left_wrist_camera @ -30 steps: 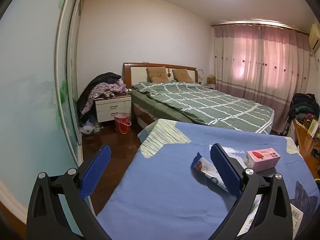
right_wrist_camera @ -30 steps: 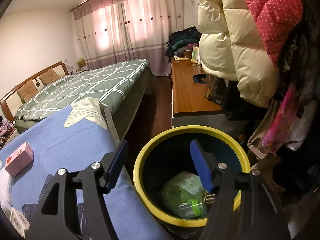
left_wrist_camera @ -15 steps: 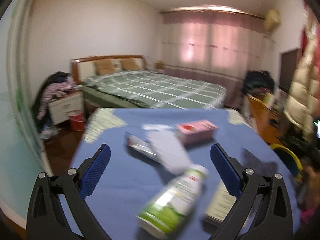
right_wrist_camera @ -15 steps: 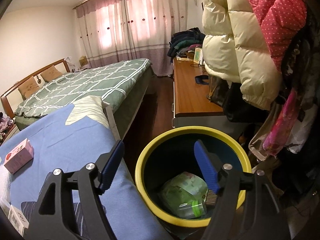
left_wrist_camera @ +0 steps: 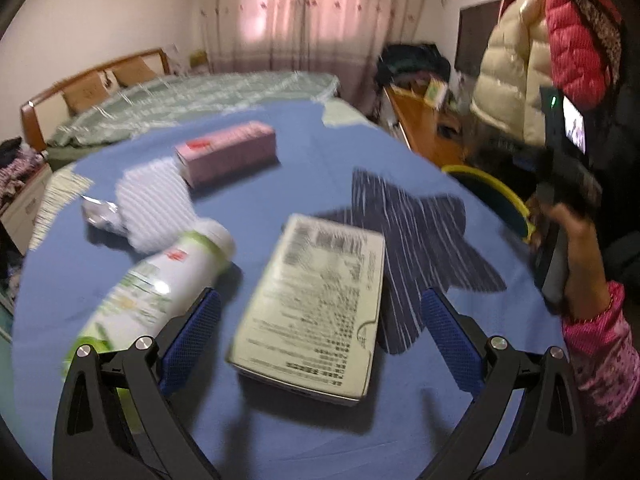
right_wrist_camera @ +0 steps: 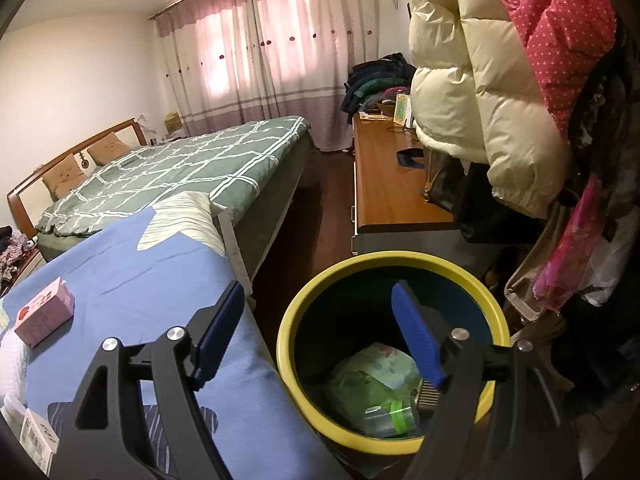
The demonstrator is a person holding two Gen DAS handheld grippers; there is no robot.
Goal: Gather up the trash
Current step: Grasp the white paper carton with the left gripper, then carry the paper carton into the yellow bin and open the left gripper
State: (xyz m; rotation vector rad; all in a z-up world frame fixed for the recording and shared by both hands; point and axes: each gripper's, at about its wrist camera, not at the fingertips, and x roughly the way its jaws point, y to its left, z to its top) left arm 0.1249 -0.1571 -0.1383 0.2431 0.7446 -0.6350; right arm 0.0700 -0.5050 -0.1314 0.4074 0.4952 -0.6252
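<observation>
A bedroom with pale walls (right_wrist_camera: 72, 72) and a dark wooden floor (right_wrist_camera: 324, 200) — daylight comes pink through long closed curtains (right_wrist_camera: 256, 60). A wooden-framed bed (right_wrist_camera: 180, 176) carries a green checked cover, and beside it stands a long brown cabinet (right_wrist_camera: 388, 196) — above this hang puffy coats (right_wrist_camera: 480, 92).
</observation>
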